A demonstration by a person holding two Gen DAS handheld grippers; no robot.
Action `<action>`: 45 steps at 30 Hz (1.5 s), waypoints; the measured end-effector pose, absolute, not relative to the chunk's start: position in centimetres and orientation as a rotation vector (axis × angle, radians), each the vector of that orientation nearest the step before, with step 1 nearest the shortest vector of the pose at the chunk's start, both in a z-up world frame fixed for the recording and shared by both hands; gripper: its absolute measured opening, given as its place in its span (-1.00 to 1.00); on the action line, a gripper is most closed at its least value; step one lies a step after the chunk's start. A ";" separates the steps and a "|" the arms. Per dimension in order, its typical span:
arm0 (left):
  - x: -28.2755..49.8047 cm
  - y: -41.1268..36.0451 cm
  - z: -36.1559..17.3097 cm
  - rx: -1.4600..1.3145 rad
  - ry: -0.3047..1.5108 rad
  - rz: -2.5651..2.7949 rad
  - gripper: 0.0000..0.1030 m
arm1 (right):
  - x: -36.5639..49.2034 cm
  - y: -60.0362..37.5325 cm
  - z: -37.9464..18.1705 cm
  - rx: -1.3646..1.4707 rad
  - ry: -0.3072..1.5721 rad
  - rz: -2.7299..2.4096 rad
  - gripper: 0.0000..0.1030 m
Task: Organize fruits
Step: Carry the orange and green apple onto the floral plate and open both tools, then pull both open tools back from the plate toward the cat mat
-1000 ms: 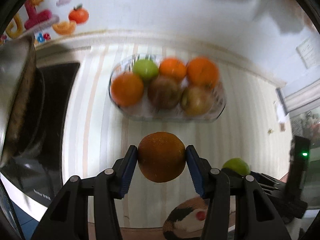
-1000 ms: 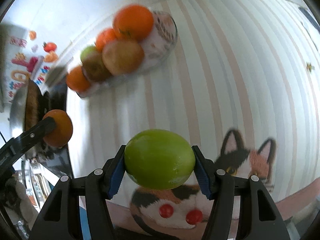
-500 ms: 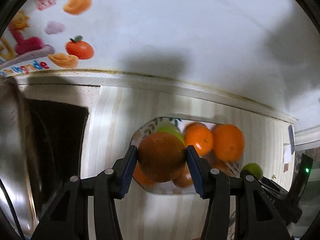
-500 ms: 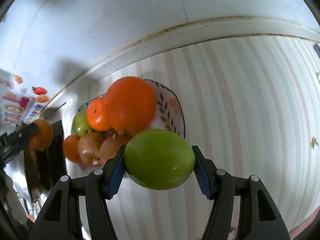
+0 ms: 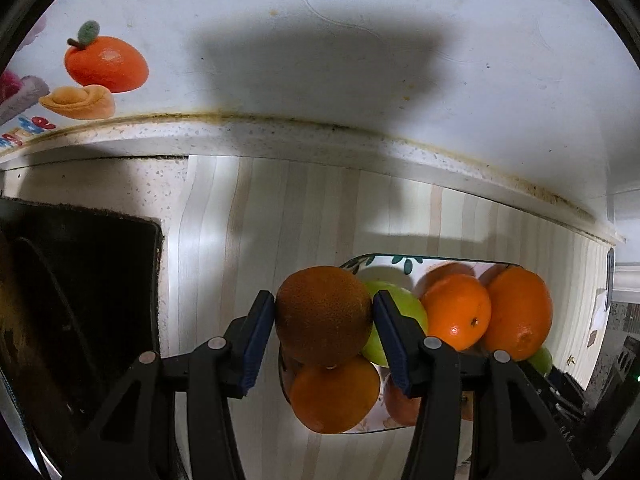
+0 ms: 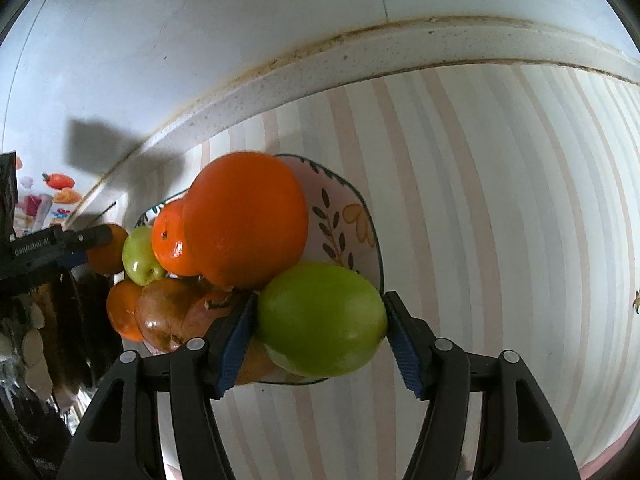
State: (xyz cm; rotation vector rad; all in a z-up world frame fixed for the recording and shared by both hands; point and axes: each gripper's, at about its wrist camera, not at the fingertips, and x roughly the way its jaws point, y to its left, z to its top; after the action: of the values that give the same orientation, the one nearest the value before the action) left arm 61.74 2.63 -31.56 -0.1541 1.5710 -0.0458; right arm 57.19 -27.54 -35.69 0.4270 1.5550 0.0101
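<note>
My left gripper (image 5: pixel 323 316) is shut on a dark orange (image 5: pixel 323 314) and holds it over the left end of the patterned fruit bowl (image 5: pixel 384 265). My right gripper (image 6: pixel 320 322) is shut on a green apple (image 6: pixel 322 318) over the bowl's right end (image 6: pixel 348 216). The bowl holds several fruits: oranges (image 6: pixel 246 218), a small green apple (image 6: pixel 138 256) and reddish-brown apples (image 6: pixel 168 314). The left gripper and its orange (image 6: pixel 106 248) show at the left of the right wrist view.
The bowl stands on a striped mat (image 6: pixel 500 200) close to the white wall (image 5: pixel 320 40). A black stove top (image 5: pixel 80 300) lies left of the mat. Fruit stickers (image 5: pixel 104 64) are on the wall at the left.
Both grippers have moved forward toward the wall and now hold their fruits directly over the bowl, which looks much nearer in both views.
</note>
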 end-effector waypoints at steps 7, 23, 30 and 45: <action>62.3 3.1 -32.3 -0.187 1.657 -0.049 0.00 | 57.7 -27.2 -34.9 0.448 1.549 0.030 0.58; 60.5 3.5 -30.1 -0.244 1.630 -0.036 0.04 | 57.2 -26.3 -32.4 0.375 1.500 0.024 0.85; 56.9 1.8 -25.7 -0.135 1.500 -0.018 0.71 | 55.4 -24.8 -28.3 0.224 1.422 -0.015 0.90; 46.1 -0.9 -16.9 -0.006 1.265 0.002 0.71 | 47.8 -22.1 -19.7 0.087 1.277 -0.036 0.90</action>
State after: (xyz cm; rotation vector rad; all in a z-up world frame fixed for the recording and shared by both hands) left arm 46.07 -0.90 -16.90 -0.0063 1.2655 0.0023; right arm 47.77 -22.09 -19.70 0.0874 1.2772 -0.0360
